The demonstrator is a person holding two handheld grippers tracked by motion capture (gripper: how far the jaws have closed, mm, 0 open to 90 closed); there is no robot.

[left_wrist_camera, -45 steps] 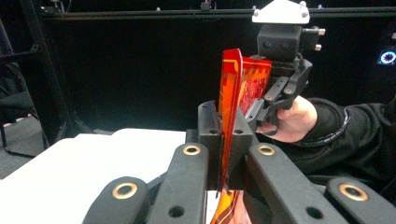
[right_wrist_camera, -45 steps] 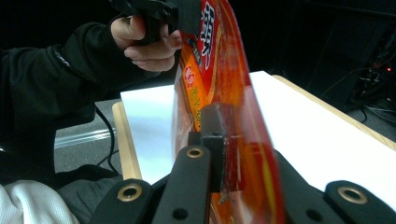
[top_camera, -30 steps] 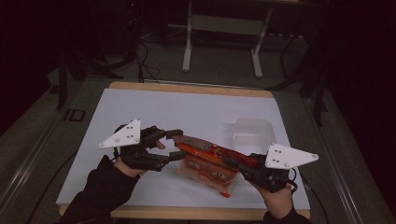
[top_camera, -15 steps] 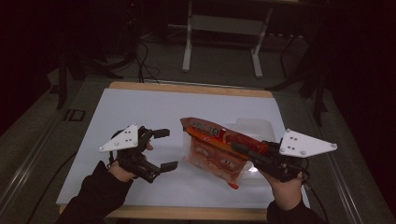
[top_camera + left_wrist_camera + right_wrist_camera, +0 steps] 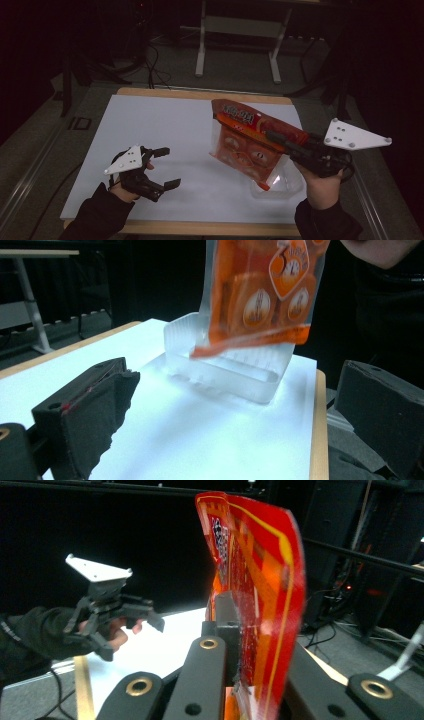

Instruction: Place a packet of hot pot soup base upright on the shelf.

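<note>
An orange-red snack bag (image 5: 243,141) hangs tilted in the air at the right, with my right gripper (image 5: 273,136) shut on its upper edge. In the right gripper view the bag (image 5: 257,575) stands edge-on between the jaws. A clear plastic tray (image 5: 284,184) sits on the white table top (image 5: 165,120), and the bag's lower end hangs just above it. In the left gripper view the bag (image 5: 260,295) dangles over that tray (image 5: 225,367). My left gripper (image 5: 170,167) is open and holds nothing, low over the table's front left, well apart from the bag.
A wooden rim (image 5: 200,94) runs round the table top. Beyond the far edge stand a metal frame's legs (image 5: 202,47) and cables on a dark floor. A broad bare stretch of table lies between the two grippers.
My left gripper has let go of the bag, opened and drawn back to the left. The right gripper has carried the bag up and to the right, over the clear tray.
</note>
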